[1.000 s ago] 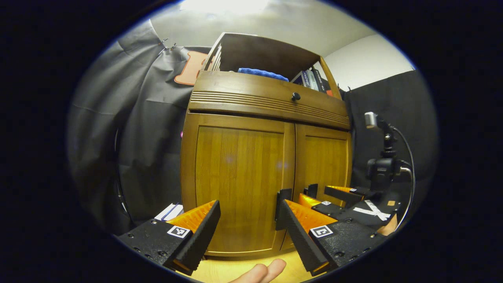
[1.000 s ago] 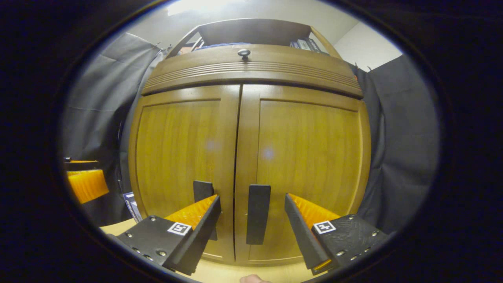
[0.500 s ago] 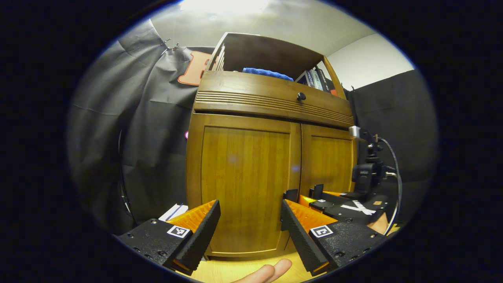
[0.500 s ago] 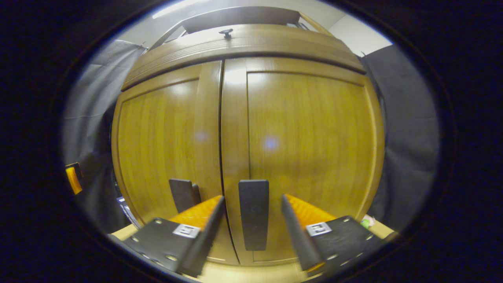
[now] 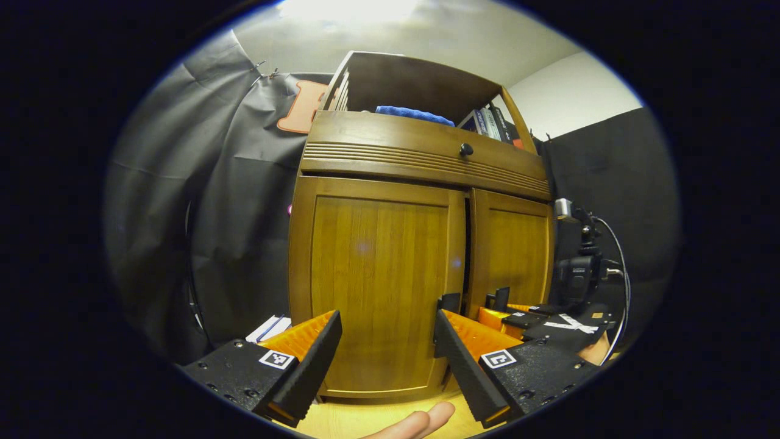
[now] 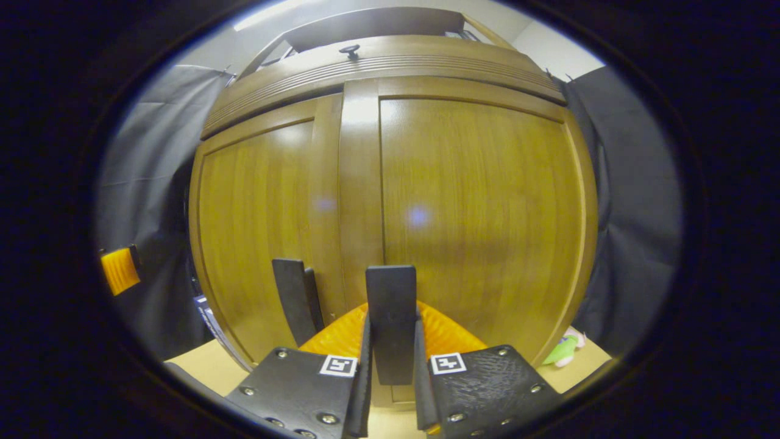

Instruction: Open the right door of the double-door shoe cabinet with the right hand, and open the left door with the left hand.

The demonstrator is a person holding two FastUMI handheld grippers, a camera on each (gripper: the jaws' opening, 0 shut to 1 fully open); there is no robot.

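The wooden shoe cabinet point(image 5: 378, 268) stands in front of me. In the left gripper view its left door point(image 5: 375, 286) is closed and the right door point(image 5: 512, 250) stands slightly ajar, with a dark gap between them. My left gripper point(image 5: 387, 360) hangs open in front of the left door, short of its dark handle point(image 5: 450, 302). My right gripper point(image 5: 530, 314) is at the right door's handle point(image 5: 501, 297). In the right gripper view my right gripper point(image 6: 391, 332) is shut on the right door's handle point(image 6: 391, 305); the left door's handle point(image 6: 295, 308) is beside it.
A drawer with a dark knob point(image 5: 465, 149) runs above the doors. The open shelf on top holds a blue cloth point(image 5: 408, 113) and books point(image 5: 487, 122). Papers point(image 5: 268, 328) lie left of the cabinet, and a green object point(image 6: 560, 350) at its right foot. A person's fingers point(image 5: 420, 424) show below.
The right gripper moved in and shut on the right door's handle. The right door has come slightly away from the left one. The left gripper has hardly moved.
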